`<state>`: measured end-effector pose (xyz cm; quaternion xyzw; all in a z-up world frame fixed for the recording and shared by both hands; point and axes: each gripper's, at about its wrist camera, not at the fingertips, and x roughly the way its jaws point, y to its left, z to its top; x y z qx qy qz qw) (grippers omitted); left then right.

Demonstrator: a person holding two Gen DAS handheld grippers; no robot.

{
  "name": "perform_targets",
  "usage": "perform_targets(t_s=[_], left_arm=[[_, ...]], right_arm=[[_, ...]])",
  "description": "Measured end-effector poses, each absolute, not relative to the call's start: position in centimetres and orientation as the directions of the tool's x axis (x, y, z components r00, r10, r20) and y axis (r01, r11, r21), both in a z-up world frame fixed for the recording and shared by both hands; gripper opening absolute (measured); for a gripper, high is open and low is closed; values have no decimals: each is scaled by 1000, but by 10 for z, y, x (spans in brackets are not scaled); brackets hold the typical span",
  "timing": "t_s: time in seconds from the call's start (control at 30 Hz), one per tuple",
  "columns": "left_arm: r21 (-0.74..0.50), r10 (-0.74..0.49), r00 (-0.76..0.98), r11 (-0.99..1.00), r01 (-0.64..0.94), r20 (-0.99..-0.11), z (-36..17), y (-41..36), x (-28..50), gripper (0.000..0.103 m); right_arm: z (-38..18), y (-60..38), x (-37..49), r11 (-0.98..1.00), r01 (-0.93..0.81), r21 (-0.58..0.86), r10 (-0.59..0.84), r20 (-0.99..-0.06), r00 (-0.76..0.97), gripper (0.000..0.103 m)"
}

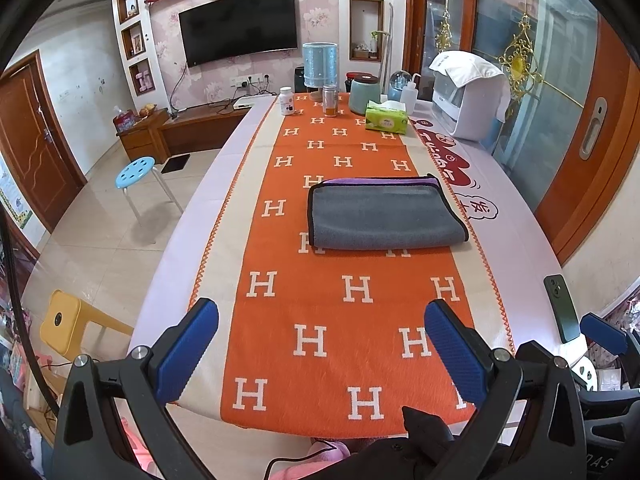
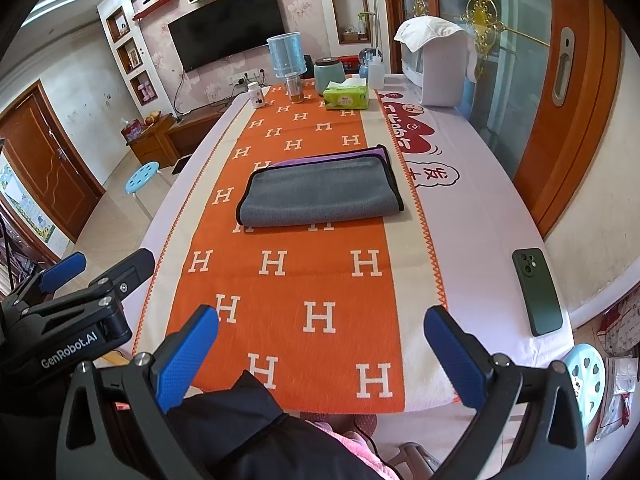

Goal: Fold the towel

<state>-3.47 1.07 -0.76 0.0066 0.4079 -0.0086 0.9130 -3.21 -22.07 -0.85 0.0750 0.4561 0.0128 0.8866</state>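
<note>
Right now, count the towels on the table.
1: a folded grey towel with purple underside, lying mid-table on the orange runner. Both grippers hang open, clear of it.

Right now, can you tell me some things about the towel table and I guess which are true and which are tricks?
1. The grey towel is spread out flat in one layer. False: it lies folded, with a purple layer peeking out at its far edge.
2. Both grippers are open. True: the left gripper and the right gripper both have their blue fingers wide apart, holding nothing.
3. The towel lies on the orange cloth with white H letters. True.
4. The dark phone sits on top of the towel. False: it lies apart from it, near the table's right edge.
5. The green tissue box is nearer to the grippers than the towel. False: it stands beyond the towel, at the far end.
</note>
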Motion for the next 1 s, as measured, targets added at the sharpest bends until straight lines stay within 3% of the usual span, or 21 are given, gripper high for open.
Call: perform_targets(t_s=[1.0], left_arm=[[6, -12, 664, 1000, 25, -748, -9, 11, -36, 102]], right_arm=[[-12, -220, -37, 988, 60, 143, 85, -821, 565, 103]])
